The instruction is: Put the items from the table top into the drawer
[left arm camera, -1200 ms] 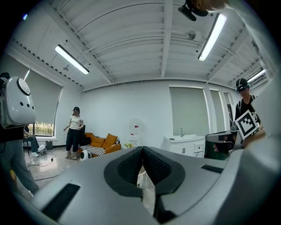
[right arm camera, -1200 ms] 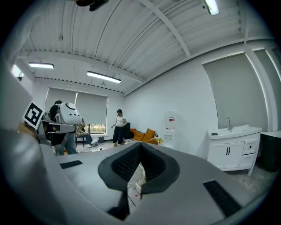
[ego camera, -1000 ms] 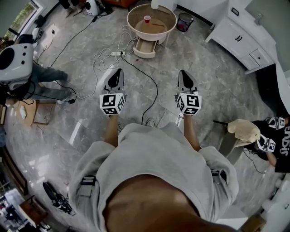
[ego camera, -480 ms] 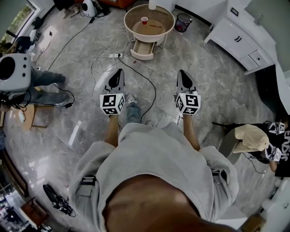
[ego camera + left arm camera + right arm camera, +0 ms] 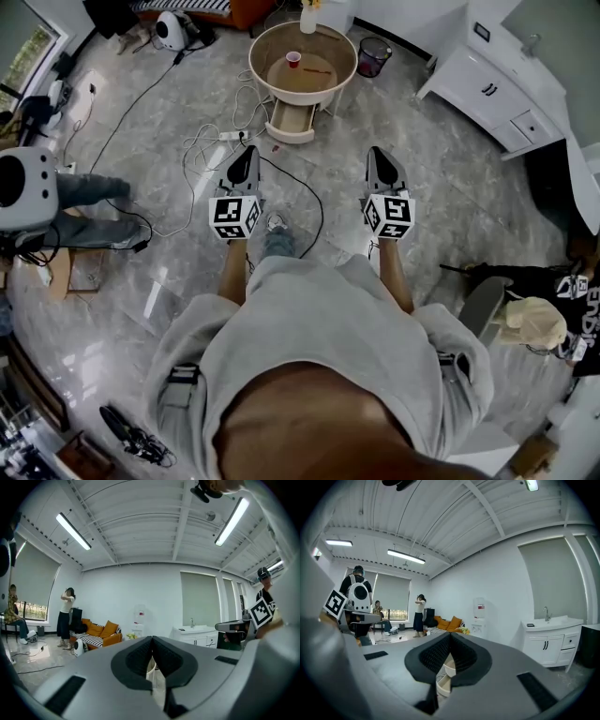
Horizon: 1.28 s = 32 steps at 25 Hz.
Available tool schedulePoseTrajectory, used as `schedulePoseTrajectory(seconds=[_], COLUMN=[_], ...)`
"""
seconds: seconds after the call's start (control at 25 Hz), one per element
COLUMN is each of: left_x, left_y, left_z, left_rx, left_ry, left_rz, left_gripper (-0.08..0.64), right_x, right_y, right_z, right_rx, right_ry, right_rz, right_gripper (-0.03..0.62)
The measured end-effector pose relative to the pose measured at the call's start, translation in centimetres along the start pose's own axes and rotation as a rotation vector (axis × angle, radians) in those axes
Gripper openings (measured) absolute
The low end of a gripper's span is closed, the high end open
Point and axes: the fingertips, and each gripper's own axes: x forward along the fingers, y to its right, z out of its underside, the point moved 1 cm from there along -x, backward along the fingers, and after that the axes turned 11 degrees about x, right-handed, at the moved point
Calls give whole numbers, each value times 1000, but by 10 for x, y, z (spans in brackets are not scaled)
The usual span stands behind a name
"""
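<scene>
A person holds the left hand-held gripper and right hand-held gripper above a grey marble floor, both pressed together and empty. Well ahead, a small red cup stands on the round beige worktop, above its pulled-out cream drawer.

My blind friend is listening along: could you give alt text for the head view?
Seen from above, a person in grey holds the left gripper and right gripper, both shut, pointing toward a distant round table with a red cup on it and its drawer open.
</scene>
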Motion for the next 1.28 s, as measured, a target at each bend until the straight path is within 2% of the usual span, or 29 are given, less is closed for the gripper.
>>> schedulePoseTrajectory(seconds=[0.48,0.72,0.96,1.28], left_x=[115,152,185,205], left_y=[-120,-170,-196,-203], left_z=[-9,6,13,26], left_rx=[-20,-32,-24,-26], left_ry=[29,19,17,-1], left_rz=[51,58,89,118], left_gripper=[15,15,15,15], right_x=[154,214,250,266], right_y=[-30,-46,-47,-43], right_z=[-38,-39,-36,-24], right_rx=[-20,-27,-18,-11], right_ry=[7,9,7,-16], right_rz=[35,44,73,97], right_gripper=[25,25,25,25])
